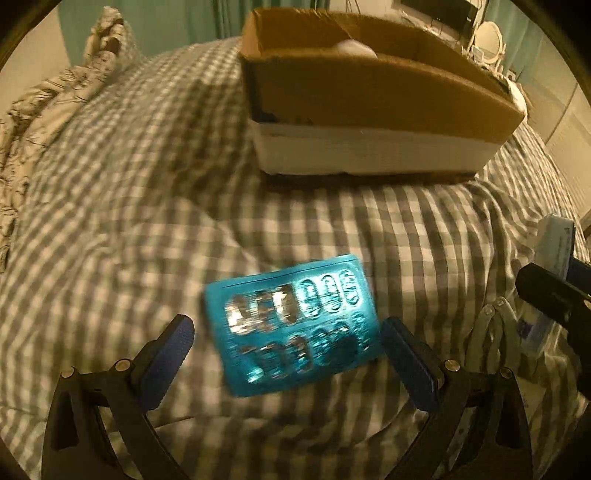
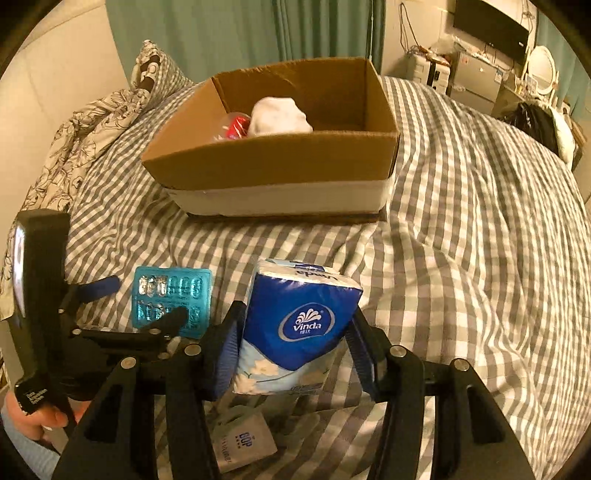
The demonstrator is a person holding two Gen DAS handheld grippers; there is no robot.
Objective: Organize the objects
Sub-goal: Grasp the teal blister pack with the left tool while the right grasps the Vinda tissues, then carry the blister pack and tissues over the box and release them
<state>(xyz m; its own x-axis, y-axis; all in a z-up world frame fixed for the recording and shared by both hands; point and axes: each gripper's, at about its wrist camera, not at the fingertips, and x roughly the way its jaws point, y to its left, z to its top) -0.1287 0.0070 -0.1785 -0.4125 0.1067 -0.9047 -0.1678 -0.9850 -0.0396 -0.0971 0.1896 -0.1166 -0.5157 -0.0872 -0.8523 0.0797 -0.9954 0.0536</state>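
Blister pack (image 1: 291, 325), teal, lies flat on the checked bedspread (image 1: 129, 184), directly between the fingers of the left gripper (image 1: 288, 365). Left jaws spread wide, one blue pad either side of the pack; neither pad touches it. The left wrist view is motion-blurred, so the pack's print is unreadable. Some pockets look silver, others teal.

From the right wrist view the same blister pack (image 2: 171, 301) sits left of the right gripper (image 2: 293, 354), with one left-gripper fingertip (image 2: 173, 317) over its near edge.

Right gripper is clamped on a tissue pack (image 2: 301, 328): blue and white wrapper, "Vinda" logo facing the camera, pads pressing both sides. The pack stands upright in the jaws; I can't tell whether its base rests on the bed. In the left view only an edge of it shows at far right, tissue pack (image 1: 554, 251).

Below the right gripper, a small grey sachet (image 2: 243, 443) lies on the bedspread, printed "BOP".

Cardboard box (image 2: 280, 147) sits further up the bed, well apart from both grippers. It's open-topped, with a white band along its base. Inside: a crumpled white item (image 2: 279, 116) and, just beside it, something red (image 2: 236, 125), partly hidden by the box wall. In the left view only the top of the white item shows over the rim of the box (image 1: 369, 92).

Floral pillow (image 2: 96, 122) at the head of the bed, left of the box. Green curtain (image 2: 240, 33) behind.
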